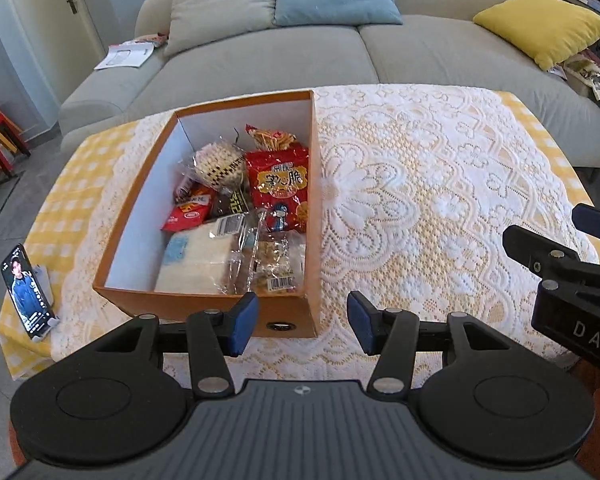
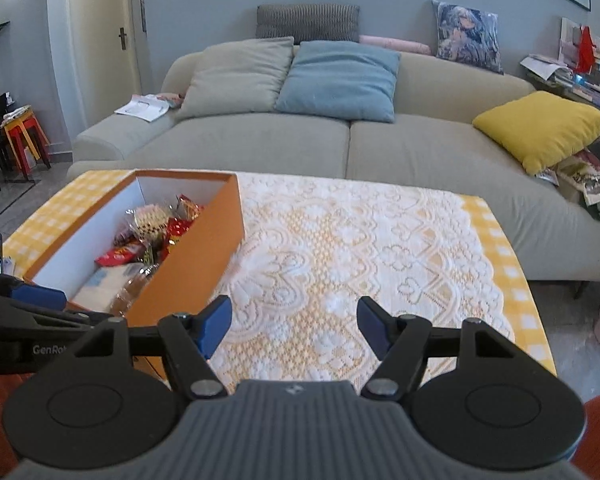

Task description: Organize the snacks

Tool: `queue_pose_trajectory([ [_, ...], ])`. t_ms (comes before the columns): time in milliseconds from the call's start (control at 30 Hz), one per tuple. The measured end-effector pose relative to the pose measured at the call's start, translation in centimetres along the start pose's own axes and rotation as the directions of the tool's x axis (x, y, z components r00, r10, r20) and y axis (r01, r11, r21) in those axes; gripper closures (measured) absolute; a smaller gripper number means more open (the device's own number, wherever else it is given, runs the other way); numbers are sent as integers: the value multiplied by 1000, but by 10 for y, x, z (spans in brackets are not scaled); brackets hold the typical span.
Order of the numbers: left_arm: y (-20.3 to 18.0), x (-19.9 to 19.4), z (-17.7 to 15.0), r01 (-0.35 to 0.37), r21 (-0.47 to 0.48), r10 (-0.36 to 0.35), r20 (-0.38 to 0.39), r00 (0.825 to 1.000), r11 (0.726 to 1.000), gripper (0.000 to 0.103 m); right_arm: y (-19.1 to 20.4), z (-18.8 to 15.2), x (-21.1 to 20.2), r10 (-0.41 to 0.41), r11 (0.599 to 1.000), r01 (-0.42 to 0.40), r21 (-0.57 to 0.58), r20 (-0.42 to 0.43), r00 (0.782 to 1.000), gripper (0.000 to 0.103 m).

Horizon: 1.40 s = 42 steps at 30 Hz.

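An orange cardboard box (image 1: 315, 184) with white inner walls stands on the lace-covered table and holds several snack packets. A red packet (image 1: 278, 190), a round noodle pack (image 1: 220, 166) and a pale wrapped block (image 1: 196, 260) lie inside. The box also shows in the right wrist view (image 2: 196, 260) at the left. My left gripper (image 1: 302, 328) is open and empty, just in front of the box's near right corner. My right gripper (image 2: 294, 326) is open and empty over bare lace to the right of the box. Its black body shows in the left wrist view (image 1: 572, 280).
A phone (image 1: 30, 292) leans on a stand at the table's left front corner. The lace tablecloth (image 1: 420, 200) covers the table right of the box. A grey sofa (image 2: 340, 148) with cushions stands behind the table, with a yellow cushion (image 2: 540, 128) at its right.
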<state>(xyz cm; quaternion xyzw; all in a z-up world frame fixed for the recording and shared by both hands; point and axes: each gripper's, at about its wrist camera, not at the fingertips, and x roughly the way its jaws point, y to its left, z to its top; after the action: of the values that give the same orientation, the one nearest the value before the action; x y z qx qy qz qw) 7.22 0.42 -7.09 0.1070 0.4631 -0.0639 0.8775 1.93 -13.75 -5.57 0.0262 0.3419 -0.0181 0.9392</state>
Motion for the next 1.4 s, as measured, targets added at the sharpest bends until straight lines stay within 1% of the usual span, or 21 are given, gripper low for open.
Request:
queue_pose_trajectory([
  [433, 0, 5, 1, 3, -3, -3, -10, 1000, 1000, 42, -6, 2, 10, -8, 1000, 8, 19, -12, 1000, 35],
  [700, -2, 1, 1, 11, 4, -11, -1, 1000, 1000, 42, -6, 2, 4, -18, 1000, 18, 19, 6, 1000, 35],
  [1167, -7, -9, -2, 34, 26, -34, 16, 999, 999, 42, -7, 1, -4, -21, 999, 21, 36, 12, 1000, 35],
  [1400, -7, -11, -2, 27, 28, -28, 18, 999, 999, 42, -7, 1, -7, -21, 999, 20, 33, 21, 1000, 35],
])
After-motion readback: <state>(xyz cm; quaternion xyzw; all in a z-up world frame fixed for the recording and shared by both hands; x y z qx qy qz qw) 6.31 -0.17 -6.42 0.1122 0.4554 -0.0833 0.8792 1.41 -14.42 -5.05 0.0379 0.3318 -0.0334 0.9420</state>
